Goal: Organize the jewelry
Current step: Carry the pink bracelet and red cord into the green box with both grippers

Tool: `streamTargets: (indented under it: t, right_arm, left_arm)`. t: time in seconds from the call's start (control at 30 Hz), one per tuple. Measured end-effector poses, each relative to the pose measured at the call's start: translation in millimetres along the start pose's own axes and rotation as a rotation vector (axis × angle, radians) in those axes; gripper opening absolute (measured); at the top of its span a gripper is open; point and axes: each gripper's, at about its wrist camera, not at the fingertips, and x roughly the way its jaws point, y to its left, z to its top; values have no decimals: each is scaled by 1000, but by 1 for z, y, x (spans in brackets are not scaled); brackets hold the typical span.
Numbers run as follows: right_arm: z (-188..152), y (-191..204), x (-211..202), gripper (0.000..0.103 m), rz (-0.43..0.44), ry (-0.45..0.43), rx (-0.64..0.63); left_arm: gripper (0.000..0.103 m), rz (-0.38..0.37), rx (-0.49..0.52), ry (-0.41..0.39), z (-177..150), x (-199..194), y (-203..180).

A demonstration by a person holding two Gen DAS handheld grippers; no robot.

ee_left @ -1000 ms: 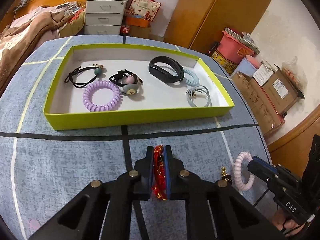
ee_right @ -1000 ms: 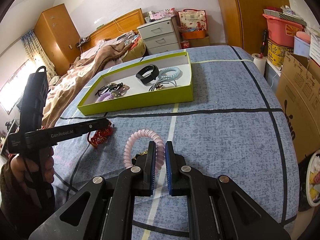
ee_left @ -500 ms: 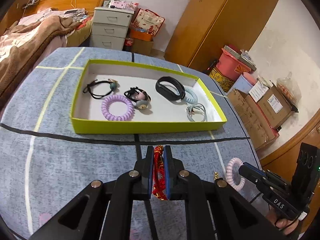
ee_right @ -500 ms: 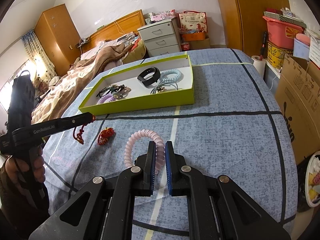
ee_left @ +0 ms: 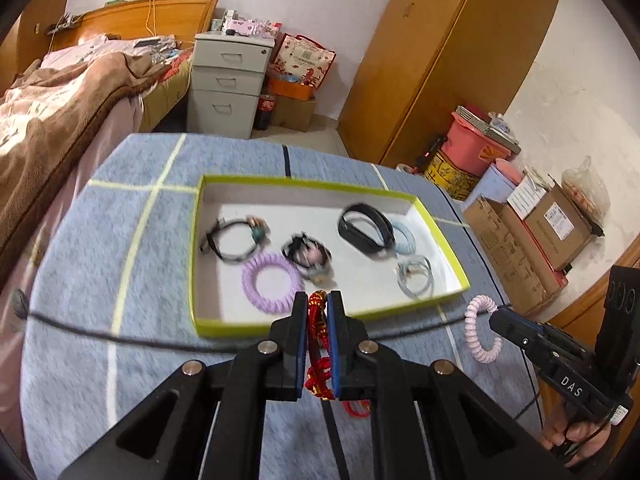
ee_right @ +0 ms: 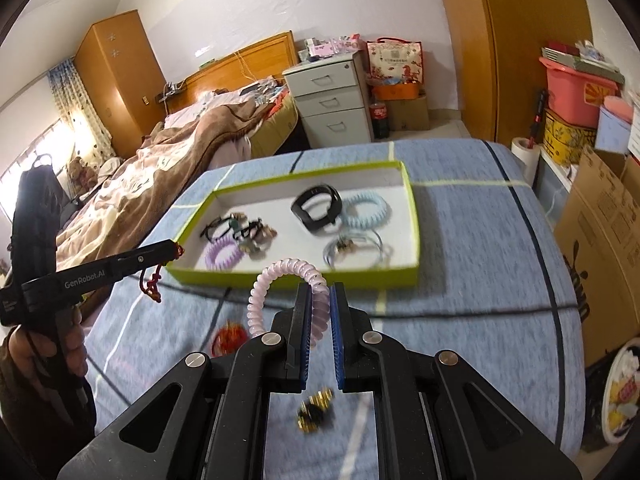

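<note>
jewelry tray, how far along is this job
Done: the green tray already holds several pieces, among them a purple coil ring and a black band. In hand: the left gripper is shut on a red knotted cord, the right gripper on a pink coil bracelet. Left: dropping both in, plus a small gold and black piece lying on the cloth.

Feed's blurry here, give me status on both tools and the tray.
Left tool shut on red knotted cord. Right tool shut on pink coil band. Green tray ahead, path clear.
</note>
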Motion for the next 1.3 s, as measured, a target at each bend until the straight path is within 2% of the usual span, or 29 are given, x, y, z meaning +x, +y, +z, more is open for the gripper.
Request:
streamTargets:
  t: [0.23, 0.57, 1.0, 1.3]
  right_arm:
    - [17, 7, 29, 10, -7, 25, -3]
    - [30, 6, 65, 10, -20, 85, -7]
    - [30, 4, 94, 10, -24, 141, -20]
    - [29, 5, 100, 10, -34, 152, -32]
  left_arm:
    - [10, 19, 18, -13, 29, 14, 8]
    - [10, 23, 29, 19, 56, 50, 10]
    - [10, 39, 29, 91, 59, 94, 11]
    - [10, 50, 46, 111, 54, 106, 8]
